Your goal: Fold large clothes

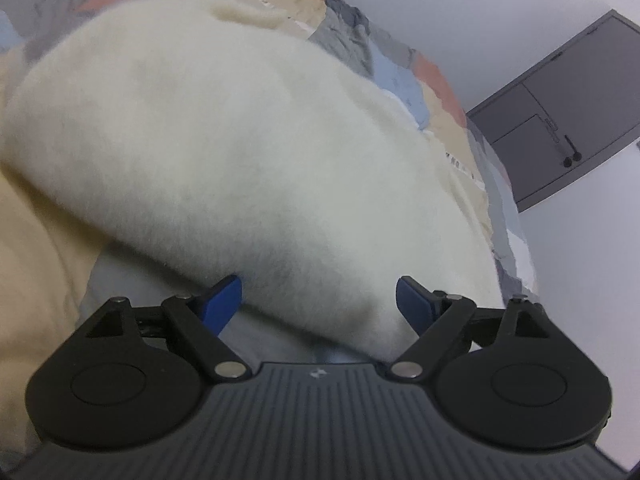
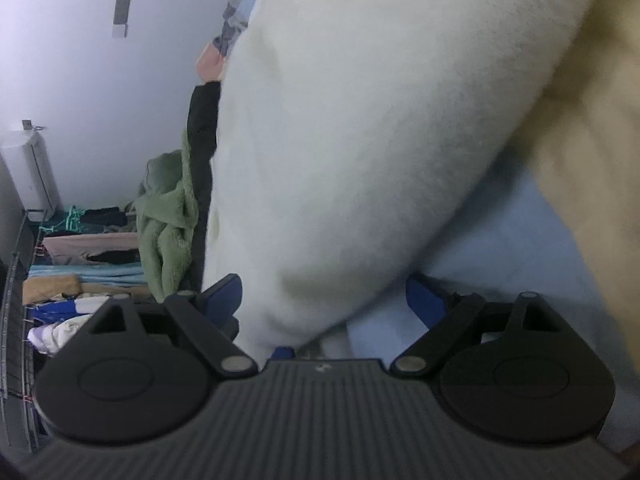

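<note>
A large cream-white fleece garment (image 1: 240, 140) lies bunched on a patchwork bedspread (image 1: 400, 76) and fills most of both views. My left gripper (image 1: 318, 300) is open, its blue fingers (image 1: 224, 300) wide apart, with the garment's near edge lying between them. In the right wrist view the same fleece (image 2: 360, 120) runs down to my right gripper (image 2: 324, 300). That gripper is also open, and a lobe of the fleece sits between its blue fingers (image 2: 224, 296) without being pinched. The fingertips are partly hidden by the fabric.
A beige patch of bedding (image 1: 36, 240) lies left, a pale blue one (image 2: 500, 248) under the right gripper. A green fleece (image 2: 168, 216) and a black garment (image 2: 204, 128) hang beside the bed. Folded clothes (image 2: 80, 256) are stacked on a rack. A grey panel (image 1: 560, 120) is on the wall.
</note>
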Available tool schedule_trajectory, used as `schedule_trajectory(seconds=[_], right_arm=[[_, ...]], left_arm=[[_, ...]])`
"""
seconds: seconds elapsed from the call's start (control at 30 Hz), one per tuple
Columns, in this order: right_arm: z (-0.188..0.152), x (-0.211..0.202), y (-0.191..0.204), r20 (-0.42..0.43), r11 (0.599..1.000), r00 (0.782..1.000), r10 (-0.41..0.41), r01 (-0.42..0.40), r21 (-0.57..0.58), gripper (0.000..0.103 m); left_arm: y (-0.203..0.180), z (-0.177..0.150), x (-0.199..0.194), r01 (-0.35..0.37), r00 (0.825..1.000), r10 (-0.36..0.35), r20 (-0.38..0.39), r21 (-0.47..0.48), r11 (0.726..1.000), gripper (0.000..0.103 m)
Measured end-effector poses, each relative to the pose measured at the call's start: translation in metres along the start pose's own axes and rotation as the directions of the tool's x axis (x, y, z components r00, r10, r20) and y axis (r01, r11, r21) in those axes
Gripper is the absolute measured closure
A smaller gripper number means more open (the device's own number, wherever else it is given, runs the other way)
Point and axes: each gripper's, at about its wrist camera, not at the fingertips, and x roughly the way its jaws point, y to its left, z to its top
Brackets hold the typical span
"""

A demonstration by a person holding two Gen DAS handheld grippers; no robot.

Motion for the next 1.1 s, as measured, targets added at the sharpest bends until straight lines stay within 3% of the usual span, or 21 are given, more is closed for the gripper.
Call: schedule_trajectory(seconds=[0.17, 0.27, 0.37, 0.43, 0.5, 0.63, 0.73, 0.8, 0.9, 0.97, 1.1], right_arm=[[0.012, -0.005, -0.003, 0.082, 1.0, 0.997, 0.013, -0.015, 0.019, 0.011], [0.017, -0.007, -0.006, 0.085, 0.998, 0.995, 0.043, -0.047, 0.043, 0.01], [0.016, -0.012, -0.001, 0.106, 0.995, 0.99, 0.094, -0.097, 0.026, 0.009], [0.017, -0.019, 0.004, 0.128, 0.987, 0.98, 0.154, -0.157, 0.016, 0.009], [0.016, -0.025, 0.007, 0.146, 0.98, 0.97, 0.196, -0.199, 0.01, 0.009], [0.015, -0.028, 0.001, 0.16, 0.981, 0.971, 0.18, -0.188, 0.036, 0.01], [0.014, -0.026, -0.009, 0.171, 0.989, 0.979, 0.112, -0.127, 0.076, 0.01], [0.017, -0.03, -0.017, 0.198, 0.99, 0.978, 0.059, -0.083, 0.115, 0.011], [0.021, -0.033, -0.027, 0.226, 0.986, 0.974, 0.024, -0.061, 0.157, 0.011], [0.023, -0.034, -0.027, 0.236, 0.988, 0.972, 0.011, -0.047, 0.145, 0.011], [0.026, -0.032, -0.019, 0.249, 0.996, 0.967, -0.054, 0.036, 0.078, 0.029]], left_arm=[[-0.002, -0.002, 0.015, -0.021, 0.999, 0.021, -0.036, 0.014, 1.0, 0.011], [-0.001, -0.005, 0.02, -0.021, 0.998, 0.022, -0.053, 0.011, 1.0, 0.011], [0.009, -0.002, 0.021, 0.014, 0.998, -0.017, -0.052, -0.06, 0.998, 0.011], [0.022, 0.0, 0.02, 0.05, 0.998, -0.057, -0.038, -0.155, 0.987, 0.011], [0.039, 0.004, 0.018, 0.094, 0.995, -0.101, -0.012, -0.268, 0.959, 0.011], [0.078, 0.007, 0.018, 0.164, 0.986, -0.155, 0.059, -0.501, 0.85, 0.011], [0.095, 0.007, 0.014, 0.182, 0.983, -0.146, 0.108, -0.582, 0.793, 0.011], [0.101, 0.009, 0.01, 0.185, 0.982, -0.121, 0.144, -0.603, 0.776, 0.012], [0.105, 0.013, 0.007, 0.183, 0.98, -0.094, 0.176, -0.608, 0.773, 0.013], [0.102, 0.018, 0.008, 0.16, 0.982, -0.065, 0.178, -0.591, 0.791, 0.016], [0.096, 0.027, 0.006, 0.106, 0.985, -0.011, 0.172, -0.555, 0.825, 0.029]])
